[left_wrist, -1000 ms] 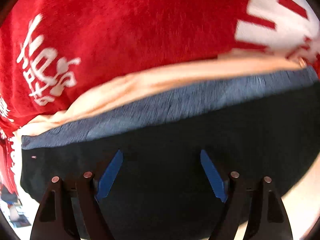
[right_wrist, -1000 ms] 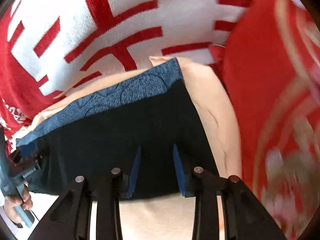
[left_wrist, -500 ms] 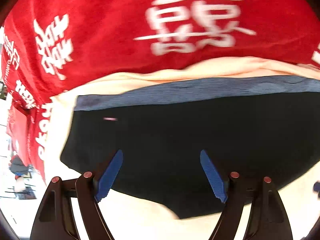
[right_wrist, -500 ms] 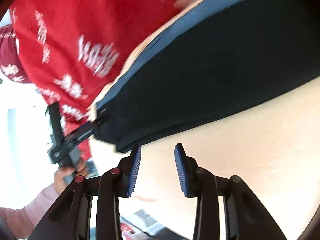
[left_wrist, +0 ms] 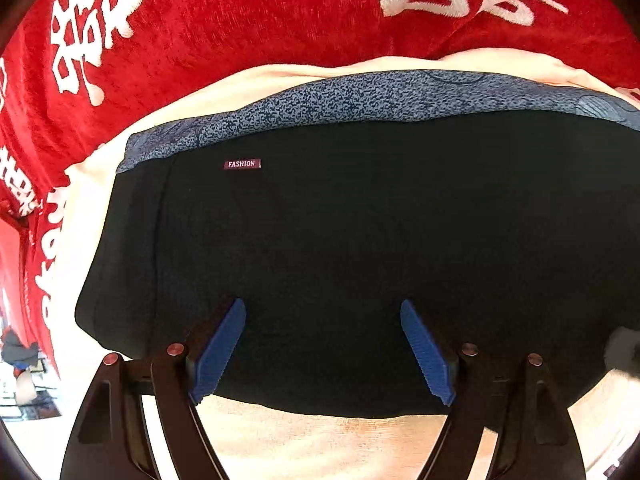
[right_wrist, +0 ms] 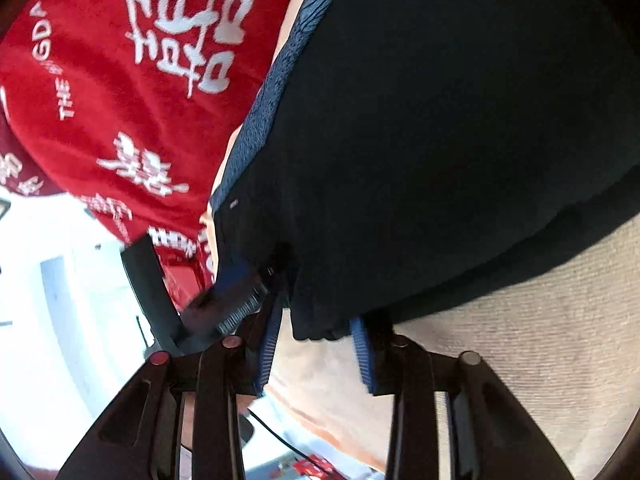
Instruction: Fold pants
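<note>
The pants (left_wrist: pixel 340 240) are black shorts with a speckled blue waistband (left_wrist: pixel 360 98) and a small "FASHION" label, lying flat on a cream cloth (left_wrist: pixel 320 448). My left gripper (left_wrist: pixel 322 316) is open, its blue pads over the near hem of the shorts. In the right wrist view the shorts (right_wrist: pixel 440 140) fill the upper right. My right gripper (right_wrist: pixel 316 328) is open, its pads on either side of the shorts' near corner. The left gripper (right_wrist: pixel 236 292) shows there beside that corner.
A red blanket with white characters (left_wrist: pixel 200 20) lies beyond and left of the cream cloth, also in the right wrist view (right_wrist: pixel 120 80). The bed's edge and a bright floor (right_wrist: pixel 60 320) lie at the left. A cable (right_wrist: pixel 280 436) hangs below.
The left gripper has drawn nearer over the shorts, staying open. The right gripper has swung to the shorts' near left corner, next to the left gripper.
</note>
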`<state>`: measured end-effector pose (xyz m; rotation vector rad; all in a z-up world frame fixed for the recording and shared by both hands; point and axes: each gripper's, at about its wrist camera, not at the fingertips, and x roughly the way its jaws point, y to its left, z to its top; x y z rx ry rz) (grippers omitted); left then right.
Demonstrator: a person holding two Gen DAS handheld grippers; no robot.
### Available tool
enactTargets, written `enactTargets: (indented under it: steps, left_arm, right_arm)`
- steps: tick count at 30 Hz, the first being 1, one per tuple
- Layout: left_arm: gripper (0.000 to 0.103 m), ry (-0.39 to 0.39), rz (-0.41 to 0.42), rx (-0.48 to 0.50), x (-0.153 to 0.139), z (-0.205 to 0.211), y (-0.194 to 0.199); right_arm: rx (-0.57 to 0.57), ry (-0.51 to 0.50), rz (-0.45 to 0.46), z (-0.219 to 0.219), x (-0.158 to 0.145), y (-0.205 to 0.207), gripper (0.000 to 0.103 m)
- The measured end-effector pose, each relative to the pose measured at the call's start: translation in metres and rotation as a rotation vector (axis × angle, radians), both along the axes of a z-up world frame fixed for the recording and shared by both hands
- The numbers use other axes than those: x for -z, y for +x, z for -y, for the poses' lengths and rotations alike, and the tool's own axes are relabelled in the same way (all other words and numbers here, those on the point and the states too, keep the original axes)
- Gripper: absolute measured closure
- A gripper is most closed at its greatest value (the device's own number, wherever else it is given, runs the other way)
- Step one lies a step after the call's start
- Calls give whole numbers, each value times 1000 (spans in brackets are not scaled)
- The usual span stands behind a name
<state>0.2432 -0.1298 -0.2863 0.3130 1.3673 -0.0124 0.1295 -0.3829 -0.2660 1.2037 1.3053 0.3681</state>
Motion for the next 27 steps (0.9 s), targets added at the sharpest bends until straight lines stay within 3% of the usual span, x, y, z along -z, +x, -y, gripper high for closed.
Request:
enactTargets:
  steps: [1,3,5,7,8,10,13,15,16,17,21,23,27]
  left_arm:
    - [22,-11,1,-3,-1,-2,-1]
    - [22,-24,-1,2,3,-6,-6]
    - [22,-8,20,39,7,-6,-11]
    - [22,3,18,53,6,-5,-14]
    - [22,-1,5,51,4,-6,-13]
    - [22,-34,19,28,-10,-18,-4]
    - [22,-50,90,5,-28,-36,19]
    - [22,-23,97,-35,-21,-54,41]
    - [22,-3,94,-54,-15,-62,49]
    - [22,20,85,-72,-8,-66,54]
    - [21,-18,117,-43,-1,-82,52]
    - [21,4,117,-18,-1,-82,49]
    - [21,15,69,-61,-9,-73,53]
  right_arm:
    - [-5,-41,6,-1,-6,2,93]
    - [-27,-96,37,-3,-16,-2,94]
    - [-59,-153,-3,-18,-11,-5,95]
    - [-17,-105,-40,-16,-2,-15,96]
    - [-30,-122,-51,-15,-7,-16,89]
    - [-112,-191,-62,-17,-20,-16,85]
    - [-210,-342,43,-14,-63,-7,83]
    - [-215,-474,109,-4,-84,11,73]
    - [-215,-515,124,-1,-88,21,59]
    - [-218,-566,137,3,-88,36,54]
    - [-313,-616,72,1,-48,56,54]
    - [-289,-605,112,4,-50,46,54]
    - [-210,-547,55,29,-57,24,55]
